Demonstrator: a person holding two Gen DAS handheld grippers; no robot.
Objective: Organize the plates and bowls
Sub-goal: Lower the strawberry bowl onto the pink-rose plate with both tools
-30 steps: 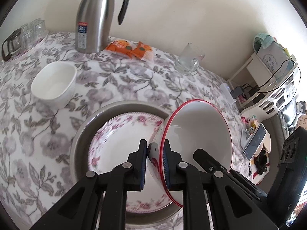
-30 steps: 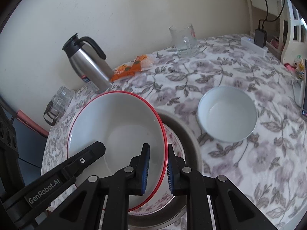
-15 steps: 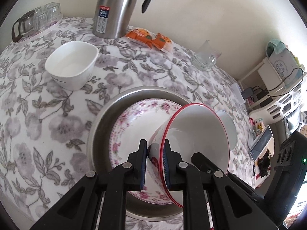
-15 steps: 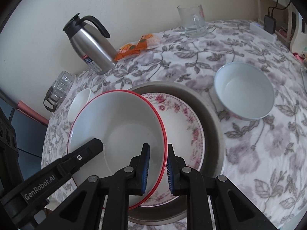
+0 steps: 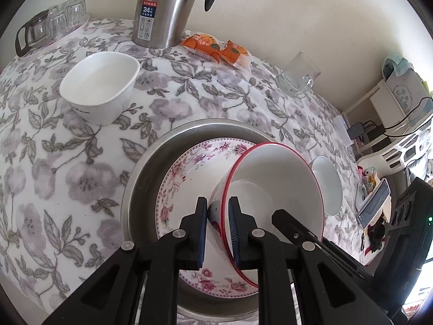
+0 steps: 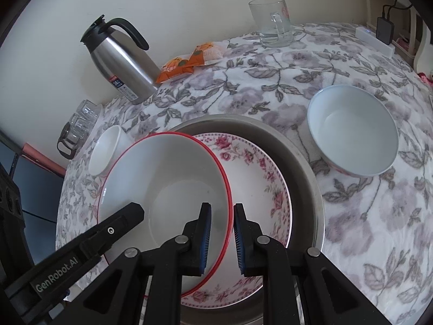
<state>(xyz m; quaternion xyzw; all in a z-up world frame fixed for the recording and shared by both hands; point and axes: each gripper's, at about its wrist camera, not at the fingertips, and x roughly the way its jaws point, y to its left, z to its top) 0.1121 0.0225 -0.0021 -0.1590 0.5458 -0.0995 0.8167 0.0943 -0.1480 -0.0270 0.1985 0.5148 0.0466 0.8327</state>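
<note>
A red-rimmed white bowl (image 5: 273, 187) (image 6: 167, 189) is held over a pink-flowered plate (image 5: 189, 178) (image 6: 257, 176) that lies in a round metal tray (image 5: 151, 162) (image 6: 300, 157). My left gripper (image 5: 217, 230) is shut on the bowl's left rim. My right gripper (image 6: 220, 238) is shut on its right rim. The bowl's base is close to the plate; contact cannot be told. A square white bowl (image 5: 100, 86) (image 6: 105, 149) stands left of the tray. A round pale bowl (image 6: 351, 130) (image 5: 327, 184) stands right of it.
A steel thermos jug (image 5: 167, 8) (image 6: 121, 59), orange snack packets (image 5: 216, 48) (image 6: 189, 62) and a glass mug (image 5: 297, 75) (image 6: 273, 24) stand near the wall. Glasses on a small tray (image 5: 51, 24) (image 6: 78, 127) sit at the far left. The table has a floral cloth (image 5: 54, 162).
Both grippers have lowered the red-rimmed bowl toward the flowered plate in the tray. The bowl now sits lower and more over the plate's middle.
</note>
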